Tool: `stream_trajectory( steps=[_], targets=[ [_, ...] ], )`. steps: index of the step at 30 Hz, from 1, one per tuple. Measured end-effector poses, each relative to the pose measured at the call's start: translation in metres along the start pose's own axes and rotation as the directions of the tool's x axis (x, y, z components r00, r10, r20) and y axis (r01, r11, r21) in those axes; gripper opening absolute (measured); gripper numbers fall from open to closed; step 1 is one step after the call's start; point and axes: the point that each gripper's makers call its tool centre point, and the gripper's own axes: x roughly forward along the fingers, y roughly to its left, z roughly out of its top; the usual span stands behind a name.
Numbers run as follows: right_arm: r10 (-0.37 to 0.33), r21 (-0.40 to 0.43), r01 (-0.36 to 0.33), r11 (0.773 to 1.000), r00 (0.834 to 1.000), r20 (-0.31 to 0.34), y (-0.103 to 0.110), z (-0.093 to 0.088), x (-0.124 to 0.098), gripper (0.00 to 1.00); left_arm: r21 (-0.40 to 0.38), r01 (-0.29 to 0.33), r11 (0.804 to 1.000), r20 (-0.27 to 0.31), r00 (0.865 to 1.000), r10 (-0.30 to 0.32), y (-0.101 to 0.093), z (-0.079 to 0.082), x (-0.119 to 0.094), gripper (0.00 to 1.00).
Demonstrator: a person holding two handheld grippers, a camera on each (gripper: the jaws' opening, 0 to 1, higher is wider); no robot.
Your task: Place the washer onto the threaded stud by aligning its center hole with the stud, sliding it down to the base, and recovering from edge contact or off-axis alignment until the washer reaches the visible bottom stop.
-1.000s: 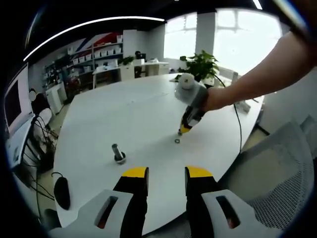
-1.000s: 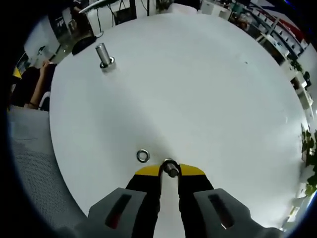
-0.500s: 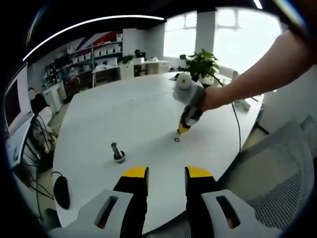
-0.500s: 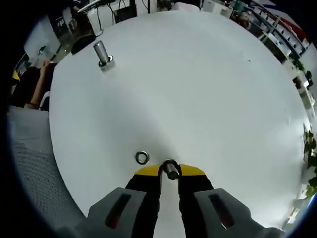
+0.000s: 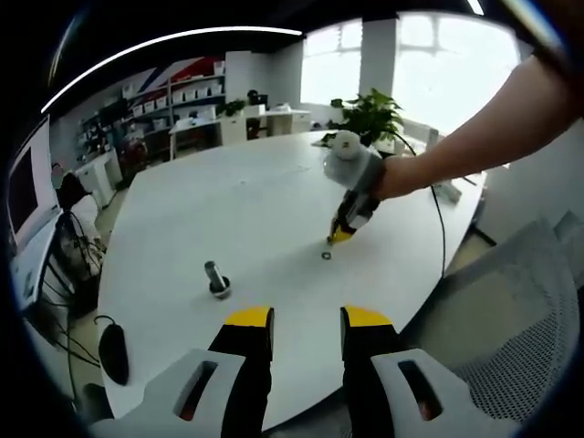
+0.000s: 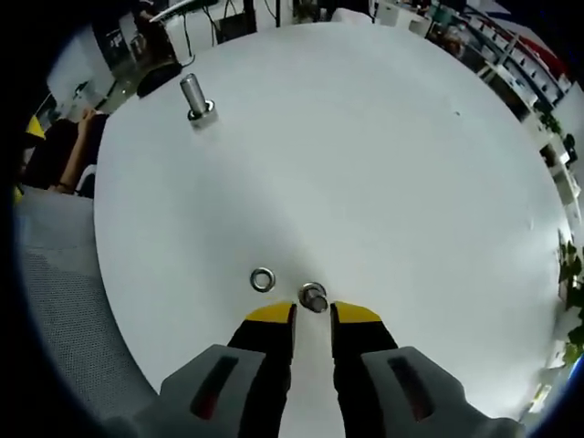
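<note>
We're hovering the right claw point(image 6: 312, 315), jaws slightly parted and gripping nothing, just short of a small nut point(image 6: 314, 297). The washer point(image 6: 263, 279) is lying flat on the desk point(image 6: 383, 164), beside that nut and well apart from the threaded stud point(image 6: 194, 99). We're needing to shift left and pinch the washer's rim. Left claw point(image 5: 307, 319) is idling, part-open and empty.

In my right gripper view, the threaded stud point(image 6: 193, 97) stands on the table point(image 6: 365, 164) at upper left. The washer point(image 6: 262, 279) lies flat at lower centre, well apart from the stud. Just right of it sits a nut point(image 6: 314, 297), directly ahead of my right gripper point(image 6: 312, 318). In my left gripper view, the stud point(image 5: 217, 279) stands left of centre, with the right gripper point(image 5: 338, 237) right of centre, its tips beside the washer point(image 5: 327, 256). A potted plant point(image 5: 369, 117) sits beyond the table's far edge.
</note>
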Motion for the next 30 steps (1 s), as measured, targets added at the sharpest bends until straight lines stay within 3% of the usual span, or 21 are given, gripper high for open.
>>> stream_trajectory(
  steps=[4,12,16,23,30],
  targets=[
    [-0.001,0.020,0.001,1.000,1.000,-0.004,-0.004,-0.008,-0.004,0.18,0.001,-0.003,1.000,0.001,1.000,0.003,0.001,0.000,0.000,0.27],
    [0.013,0.009,-0.013,1.000,1.000,-0.008,0.009,-0.016,-0.005,0.19,0.003,-0.006,1.000,0.001,1.000,0.006,0.002,0.000,0.000,0.27],
    [0.010,-0.015,-0.010,1.000,0.999,0.033,0.021,-0.008,-0.006,0.20,0.000,-0.011,1.000,0.004,1.000,0.011,0.003,0.000,0.000,0.27],
    [0.060,0.016,-0.061,0.998,0.997,0.042,0.042,-0.001,0.004,0.20,0.003,-0.018,1.000,0.004,1.000,0.018,0.004,0.000,-0.001,0.27],
    [0.065,0.030,-0.066,0.997,0.996,0.057,0.047,0.011,0.013,0.20,0.006,-0.022,1.000,0.002,1.000,0.022,0.004,-0.001,-0.001,0.27]
  ],
)
